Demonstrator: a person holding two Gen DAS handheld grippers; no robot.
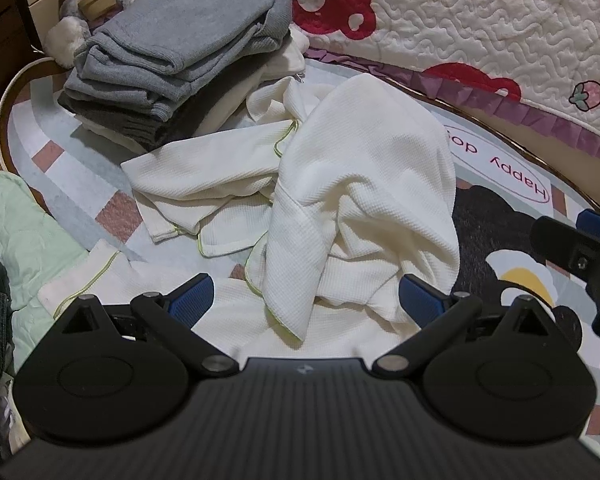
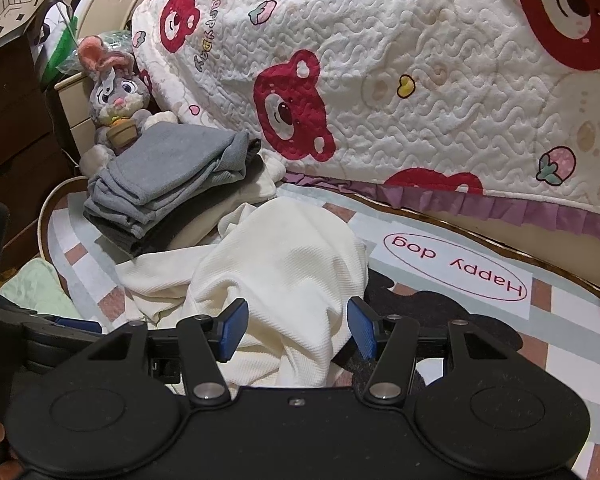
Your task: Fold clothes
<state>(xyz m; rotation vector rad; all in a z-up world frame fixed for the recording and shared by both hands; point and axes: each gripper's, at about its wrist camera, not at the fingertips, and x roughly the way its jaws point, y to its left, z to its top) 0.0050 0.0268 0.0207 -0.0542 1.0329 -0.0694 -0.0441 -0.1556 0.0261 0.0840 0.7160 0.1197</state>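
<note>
A: Where is the white garment (image 1: pixel 340 184) now?

B: It lies crumpled on the round printed rug (image 2: pixel 560 320), just in front of the stack of folded grey clothes (image 1: pixel 172 60). A plush rabbit (image 2: pixel 116 100) sits behind that stack, and the quilt with red bears (image 2: pixel 420 80) hangs down at the right.

A: And the left gripper (image 1: pixel 306 300)?

B: Its jaws stand wide apart above the near edge of the white cloth. The blue pads (image 1: pixel 192 294) press on nothing.

A: The right gripper (image 2: pixel 296 328)?

B: Also spread wide. A raised fold of the white garment sits between its fingers, but they do not pinch it.
</note>
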